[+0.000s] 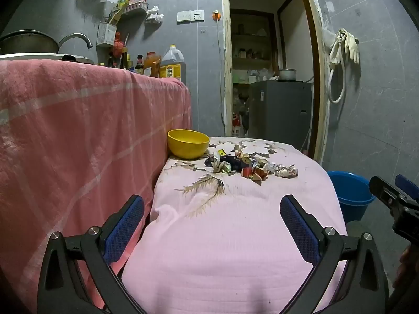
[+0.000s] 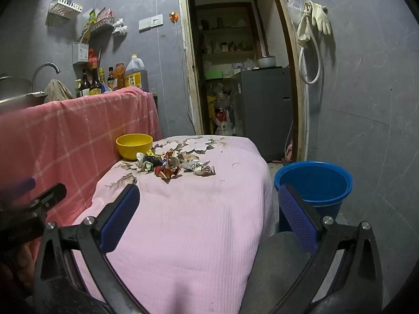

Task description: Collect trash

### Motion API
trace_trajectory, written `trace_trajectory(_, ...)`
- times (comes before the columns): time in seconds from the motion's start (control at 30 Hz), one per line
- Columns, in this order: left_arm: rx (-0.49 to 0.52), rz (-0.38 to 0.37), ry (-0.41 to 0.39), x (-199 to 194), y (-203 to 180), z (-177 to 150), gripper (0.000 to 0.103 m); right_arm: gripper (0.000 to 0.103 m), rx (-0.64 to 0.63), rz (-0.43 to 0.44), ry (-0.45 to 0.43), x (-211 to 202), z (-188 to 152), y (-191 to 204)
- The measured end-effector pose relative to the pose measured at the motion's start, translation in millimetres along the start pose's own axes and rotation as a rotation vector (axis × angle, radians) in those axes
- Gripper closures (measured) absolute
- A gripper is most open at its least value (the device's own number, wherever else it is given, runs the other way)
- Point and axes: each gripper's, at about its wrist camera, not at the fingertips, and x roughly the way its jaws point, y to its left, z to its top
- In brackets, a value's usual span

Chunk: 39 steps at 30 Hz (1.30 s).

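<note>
A pile of crumpled wrappers and paper scraps (image 1: pixel 248 166) lies on the pink floral cloth over the low table (image 1: pixel 235 235), toward its far end; it also shows in the right wrist view (image 2: pixel 174 164). A yellow bowl (image 1: pixel 188 144) stands left of the pile, also in the right wrist view (image 2: pixel 134 146). My left gripper (image 1: pixel 212 217) is open and empty, well short of the pile. My right gripper (image 2: pixel 209 204) is open and empty, over the table's right edge. A blue bucket (image 2: pixel 313 183) stands on the floor to the right of the table.
A higher counter under a pink checked cloth (image 1: pixel 78 130) borders the table on the left, with bottles (image 2: pixel 94 83) and a sink tap (image 1: pixel 76 39). An open doorway (image 2: pixel 235 78) with a grey fridge (image 2: pixel 264 110) lies behind. The blue bucket (image 1: pixel 351 193) shows beside the right gripper's body (image 1: pixel 392 198).
</note>
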Motion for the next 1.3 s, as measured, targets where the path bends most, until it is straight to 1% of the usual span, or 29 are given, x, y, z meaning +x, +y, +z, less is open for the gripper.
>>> trace_trajectory(1.3,0.011,-0.013,0.026,3.4,-3.6,-4.4,0.001,0.000,0.006,0.001,0.008,3.4,-2.9,-0.8)
